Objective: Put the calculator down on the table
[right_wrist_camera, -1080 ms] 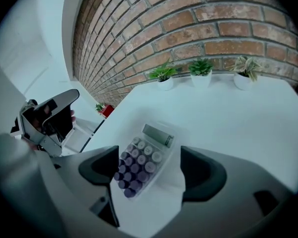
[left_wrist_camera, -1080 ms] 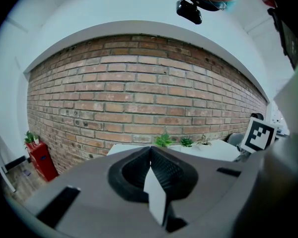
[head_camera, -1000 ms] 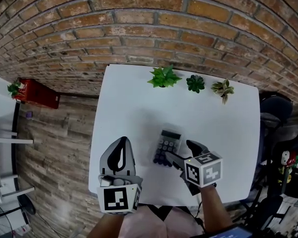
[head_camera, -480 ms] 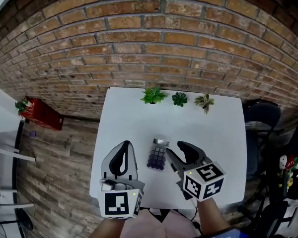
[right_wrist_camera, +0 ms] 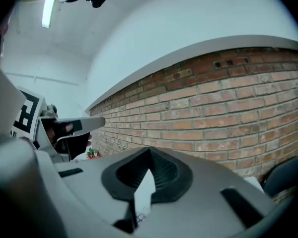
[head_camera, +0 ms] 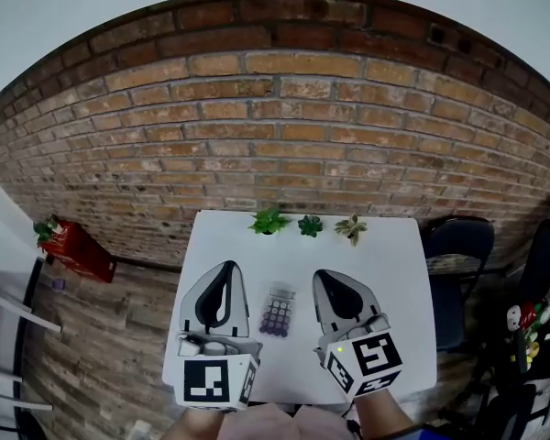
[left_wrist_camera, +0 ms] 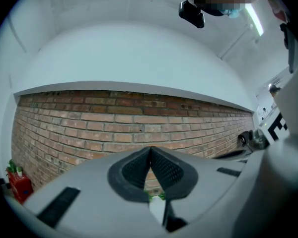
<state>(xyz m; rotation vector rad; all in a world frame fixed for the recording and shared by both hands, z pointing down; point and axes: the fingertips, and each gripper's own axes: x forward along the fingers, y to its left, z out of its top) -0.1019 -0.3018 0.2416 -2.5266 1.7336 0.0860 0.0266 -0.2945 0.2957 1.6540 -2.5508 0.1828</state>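
The grey calculator point(head_camera: 277, 311) with dark keys lies flat on the white table point(head_camera: 390, 264), held by nothing. In the head view it shows between my two grippers, which are raised well above the tabletop. My left gripper point(head_camera: 225, 266) is to its left and my right gripper point(head_camera: 326, 275) to its right. Both are shut and empty. In the left gripper view the left gripper point(left_wrist_camera: 150, 149) has its ribbed pads meeting at the tip and points level at a brick wall. The right gripper point(right_wrist_camera: 149, 150) looks the same in the right gripper view.
Three small potted plants point(head_camera: 269, 221) point(head_camera: 310, 225) point(head_camera: 352, 228) stand along the table's far edge against the brick wall point(head_camera: 284, 136). A red box point(head_camera: 73, 248) sits on the wooden floor at the left. A dark chair point(head_camera: 458, 246) stands to the table's right.
Both grippers have risen away from the table and levelled out. The right jaws, open beside the calculator before, have shut empty. The calculator stays on the table.
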